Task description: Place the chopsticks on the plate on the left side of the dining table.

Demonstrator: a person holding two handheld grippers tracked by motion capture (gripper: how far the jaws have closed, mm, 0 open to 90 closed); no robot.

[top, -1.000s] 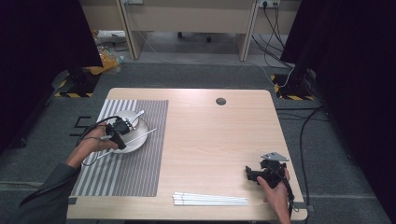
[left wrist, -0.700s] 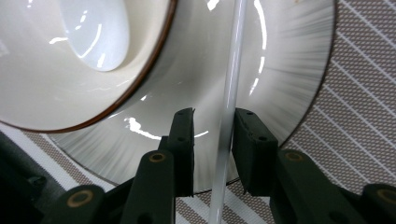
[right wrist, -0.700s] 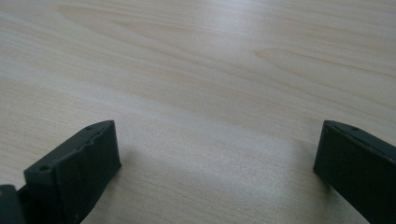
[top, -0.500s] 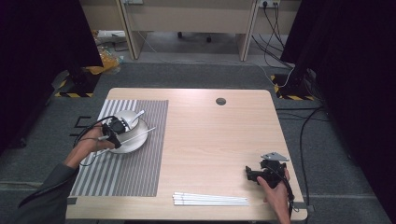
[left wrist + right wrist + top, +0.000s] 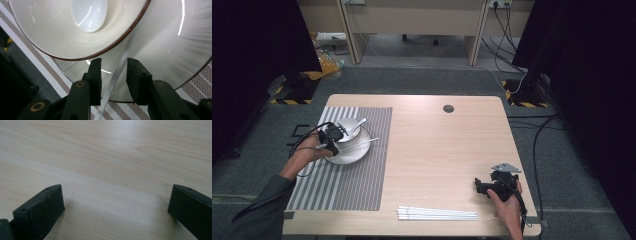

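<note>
A white bowl (image 5: 346,128) (image 5: 50,30) with a white spoon (image 5: 360,125) (image 5: 88,15) in it sits on a silvery plate (image 5: 347,152) (image 5: 175,50) on a striped placemat (image 5: 342,190). A thin pale stick (image 5: 362,142) (image 5: 120,67) lies across the plate. My left gripper (image 5: 332,136) (image 5: 114,63) is at the plate's left rim, its jaws apart on either side of the stick without pinching it. My right gripper (image 5: 482,187) (image 5: 116,195) rests wide open low over bare wood near the table's front right corner.
A bundle of several white sticks (image 5: 437,214) lies along the front edge of the wooden table (image 5: 437,150). A round cable hole (image 5: 448,108) is at the far middle. Cables and desk legs are on the floor beyond.
My left gripper has shifted a little to the left and farther away along the plate's rim. The right gripper has stayed in place.
</note>
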